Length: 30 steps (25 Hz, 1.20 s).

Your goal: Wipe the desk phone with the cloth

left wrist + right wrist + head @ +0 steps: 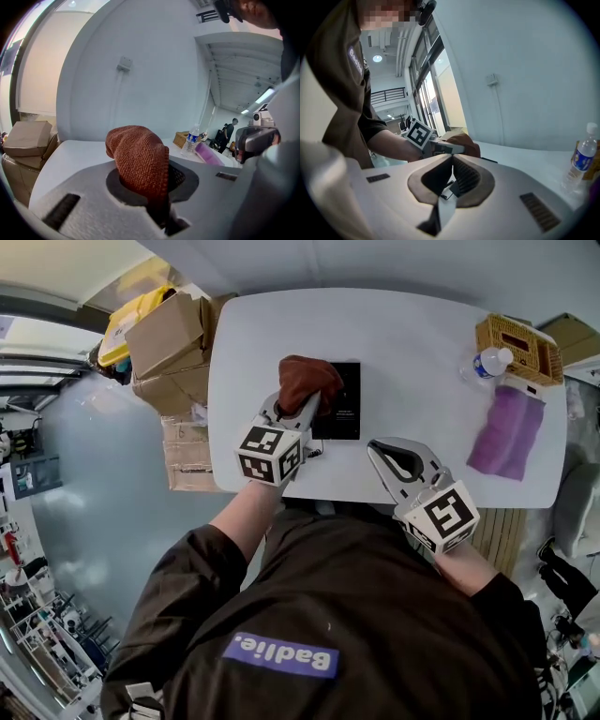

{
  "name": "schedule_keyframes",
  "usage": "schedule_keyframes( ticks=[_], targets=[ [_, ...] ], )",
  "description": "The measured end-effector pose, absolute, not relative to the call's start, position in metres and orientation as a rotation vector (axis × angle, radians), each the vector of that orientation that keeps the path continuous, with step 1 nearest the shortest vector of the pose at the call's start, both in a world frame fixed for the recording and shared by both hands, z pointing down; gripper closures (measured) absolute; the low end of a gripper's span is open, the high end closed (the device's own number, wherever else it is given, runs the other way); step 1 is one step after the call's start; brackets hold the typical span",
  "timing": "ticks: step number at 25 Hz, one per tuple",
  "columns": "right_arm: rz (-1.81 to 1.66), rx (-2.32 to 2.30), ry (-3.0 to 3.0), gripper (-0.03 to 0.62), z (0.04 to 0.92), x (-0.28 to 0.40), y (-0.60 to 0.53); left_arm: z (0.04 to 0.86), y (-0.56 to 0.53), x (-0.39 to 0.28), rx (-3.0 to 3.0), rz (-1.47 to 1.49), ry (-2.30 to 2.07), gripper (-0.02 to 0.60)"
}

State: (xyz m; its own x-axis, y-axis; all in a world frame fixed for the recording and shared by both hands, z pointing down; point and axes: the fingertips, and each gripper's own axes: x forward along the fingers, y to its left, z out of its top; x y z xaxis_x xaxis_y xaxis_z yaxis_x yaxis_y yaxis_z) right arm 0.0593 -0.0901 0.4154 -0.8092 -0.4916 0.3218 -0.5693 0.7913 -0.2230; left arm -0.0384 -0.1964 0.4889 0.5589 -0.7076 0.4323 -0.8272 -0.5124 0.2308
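Note:
A rust-brown cloth (306, 381) lies bunched on the left part of the black desk phone (343, 401), near the front middle of the white table. My left gripper (305, 412) is shut on the cloth's near end; in the left gripper view the cloth (140, 161) stands up between the jaws. My right gripper (382, 448) hovers over the table's front edge, right of the phone, jaws closed with nothing between them. In the right gripper view the gripper (451, 159) points toward the left gripper and the cloth (468, 144).
A purple cloth (509, 432), a water bottle (485, 365) and a woven yellow basket (518, 346) sit at the table's right end. Cardboard boxes (169, 338) stand left of the table (403, 334). A coiled phone cord (314, 452) hangs at the front edge.

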Motion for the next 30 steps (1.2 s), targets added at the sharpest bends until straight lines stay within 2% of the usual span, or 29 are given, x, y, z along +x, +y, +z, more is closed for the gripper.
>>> schedule_keyframes(
  ticks=[13,30],
  targets=[
    [0.523,0.864,-2.686,0.563,0.435,0.075,-0.091,0.563,-0.233,-0.039,2.269,0.509,-1.265,0.521],
    [0.501,0.820,-2.684,0.562,0.426,0.071,-0.077,0.611,-0.136,-0.035,2.222,0.625,-1.150,0.522]
  ],
)
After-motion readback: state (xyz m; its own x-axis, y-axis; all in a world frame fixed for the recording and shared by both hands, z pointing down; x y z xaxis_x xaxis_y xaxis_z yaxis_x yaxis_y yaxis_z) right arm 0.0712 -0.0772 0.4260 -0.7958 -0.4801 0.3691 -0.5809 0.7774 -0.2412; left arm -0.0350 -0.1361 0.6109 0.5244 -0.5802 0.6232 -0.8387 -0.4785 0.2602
